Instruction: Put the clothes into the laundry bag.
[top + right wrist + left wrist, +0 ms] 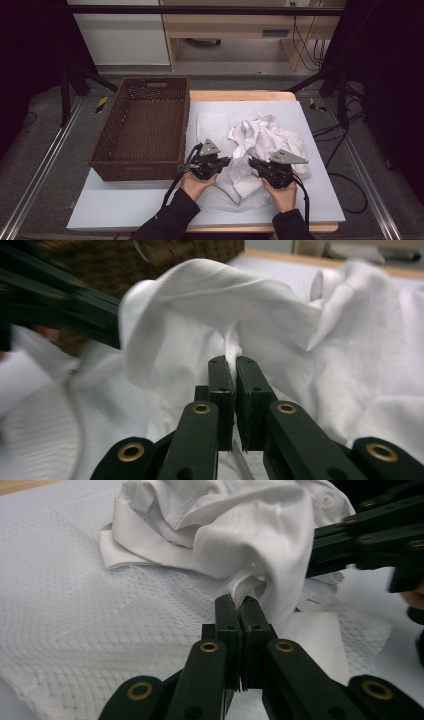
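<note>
White shirt, pinched in both tongs
Nearest us, left tongs point(239, 605) and right tongs point(235, 365) clamp folds of the white shirt point(260, 142) crumpled mid-worktop point(320, 200); we should lift evenly, then swing towards the wicker basket point(142, 125) beyond

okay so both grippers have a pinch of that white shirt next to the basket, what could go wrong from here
1. Both the left gripper and the right gripper pinch only a thin fold of the white shirt, so the cloth could slip out when lifted.
2. A white mesh bag lies under the shirt and may drag along.
3. The wicker basket stands close; hanging fabric could snag its rim.
</note>
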### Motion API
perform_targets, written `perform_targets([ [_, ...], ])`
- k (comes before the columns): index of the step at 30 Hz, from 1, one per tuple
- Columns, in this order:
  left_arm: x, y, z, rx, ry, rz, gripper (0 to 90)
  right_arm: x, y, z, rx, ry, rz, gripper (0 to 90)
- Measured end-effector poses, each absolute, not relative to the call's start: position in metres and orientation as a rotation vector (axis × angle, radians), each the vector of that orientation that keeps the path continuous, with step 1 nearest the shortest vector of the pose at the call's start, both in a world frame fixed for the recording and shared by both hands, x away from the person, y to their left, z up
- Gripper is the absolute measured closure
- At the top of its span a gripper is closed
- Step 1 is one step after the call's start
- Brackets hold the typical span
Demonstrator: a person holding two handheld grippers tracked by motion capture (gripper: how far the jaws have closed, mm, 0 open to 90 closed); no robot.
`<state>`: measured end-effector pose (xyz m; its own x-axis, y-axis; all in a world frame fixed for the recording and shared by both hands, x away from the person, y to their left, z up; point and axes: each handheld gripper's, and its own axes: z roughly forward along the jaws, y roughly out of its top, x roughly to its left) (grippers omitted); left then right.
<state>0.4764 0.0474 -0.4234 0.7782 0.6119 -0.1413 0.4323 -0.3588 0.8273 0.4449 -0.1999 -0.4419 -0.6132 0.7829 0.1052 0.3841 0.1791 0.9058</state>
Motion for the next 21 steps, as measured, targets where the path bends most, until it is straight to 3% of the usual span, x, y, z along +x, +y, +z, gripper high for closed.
perform_targets([
  [8, 0.475, 0.041, -0.409, 2.003, 0.775, 0.252, 89.2, 0.416, -0.170, -0.453, 0.942, 2.242, 1.399, 87.2],
  [17, 0.465, 0.043, -0.400, 1.984, 0.736, 0.255, 89.2, 0.463, -0.139, -0.483, 1.158, 2.220, 1.130, 86.8],
  [21, 0.466, 0.048, -0.410, 1.974, 0.750, 0.234, 89.2, 0.467, -0.141, -0.486, 1.179, 2.243, 1.129, 78.1],
])
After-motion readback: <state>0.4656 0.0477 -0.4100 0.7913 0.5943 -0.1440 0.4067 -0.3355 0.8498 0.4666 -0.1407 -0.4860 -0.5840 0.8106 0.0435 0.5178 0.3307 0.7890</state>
